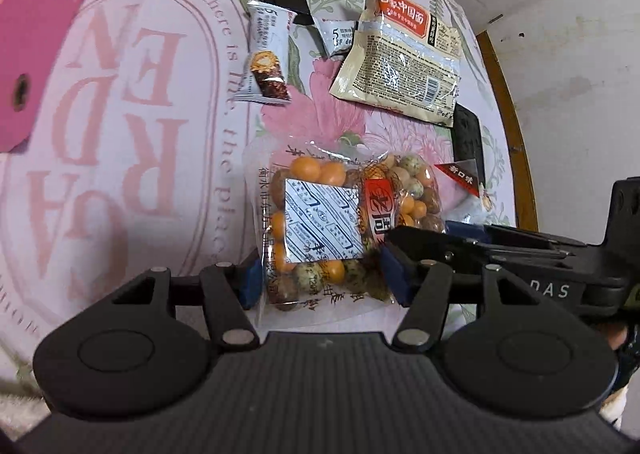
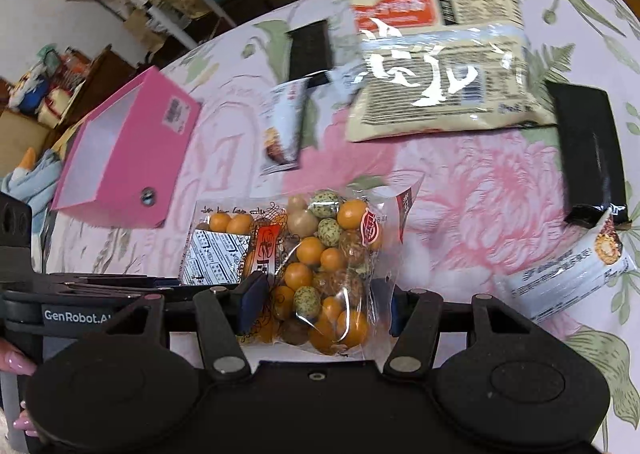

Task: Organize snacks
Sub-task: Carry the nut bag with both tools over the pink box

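Observation:
A clear bag of orange and speckled coated nuts (image 1: 320, 213) hangs just above the floral tablecloth, held from both ends. In the left wrist view my left gripper (image 1: 323, 280) is shut on the bag's near end, blue pads pressing its sides. The right wrist view shows my right gripper (image 2: 322, 306) closed on the other end of the same bag (image 2: 320, 254), the pads against the plastic. Each gripper also appears at the edge of the other's view. A pink open box (image 2: 120, 149) lies on its side to the left.
On the cloth (image 2: 460, 189) lie a beige noodle pack (image 2: 440, 65), a small white snack bar (image 2: 284, 125), two black packets (image 2: 310, 49) (image 2: 592, 149) and another white pack (image 2: 568, 274). A hand shows at the lower left. Cluttered shelves stand beyond the table's far edge.

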Demonstrator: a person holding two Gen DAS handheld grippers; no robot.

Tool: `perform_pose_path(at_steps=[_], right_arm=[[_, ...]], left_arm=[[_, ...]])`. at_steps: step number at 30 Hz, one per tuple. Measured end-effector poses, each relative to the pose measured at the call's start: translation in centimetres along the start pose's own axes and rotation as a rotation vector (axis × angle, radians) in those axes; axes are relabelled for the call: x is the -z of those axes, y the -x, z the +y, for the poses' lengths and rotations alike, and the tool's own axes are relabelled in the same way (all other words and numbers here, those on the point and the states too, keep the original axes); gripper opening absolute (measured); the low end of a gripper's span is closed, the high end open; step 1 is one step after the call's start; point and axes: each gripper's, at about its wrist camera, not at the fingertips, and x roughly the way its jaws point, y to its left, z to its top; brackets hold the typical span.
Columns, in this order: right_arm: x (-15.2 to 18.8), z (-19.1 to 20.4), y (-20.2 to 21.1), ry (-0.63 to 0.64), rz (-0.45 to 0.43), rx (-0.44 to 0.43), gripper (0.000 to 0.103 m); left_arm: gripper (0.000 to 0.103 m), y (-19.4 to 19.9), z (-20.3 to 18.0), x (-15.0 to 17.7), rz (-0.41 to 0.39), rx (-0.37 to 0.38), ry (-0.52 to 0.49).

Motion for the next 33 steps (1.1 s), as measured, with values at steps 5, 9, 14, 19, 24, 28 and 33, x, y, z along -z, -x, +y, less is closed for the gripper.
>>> perform_pose_path(at_steps=[5, 9, 14, 19, 24, 28, 33], right_arm=[[-0.1, 2.6, 1.2, 0.055, 0.008, -0.019, 0.063], [-0.8, 4.5, 1.9, 0.099, 0.022, -0.030, 0.063], [-1.7, 8.0, 2.0, 0.180, 0.060, -0.033, 0.063], [-3.7, 13.1, 1.4, 0.258, 0.098, -0.061, 0.063], [-6.7, 17.9, -0.4, 0.333, 0.090, -0.124, 0.063], [-9.5, 21.2, -3.0, 0.361, 0.083, -0.169, 0.062], [-12.3, 24.8, -7.4, 0.373, 0.096, -0.180, 0.062]], left_arm=[[0.058, 2.8, 0.5, 0.8, -0.036, 0.013, 0.022], [0.058, 4.9, 1.1, 1.3, -0.062, 0.019, 0.026], [0.058, 8.1, 2.8, 1.4, -0.086, 0.015, 0.048], [0.058, 12.7, 5.1, 0.4, -0.139, -0.020, 0.067], [0.058, 17.0, 9.1, -1.9, -0.214, -0.054, 0.106], [0.058, 19.1, 12.2, -4.2, -0.267, -0.103, 0.104], [0.058, 19.9, 17.6, -7.3, -0.284, -0.121, 0.156]])
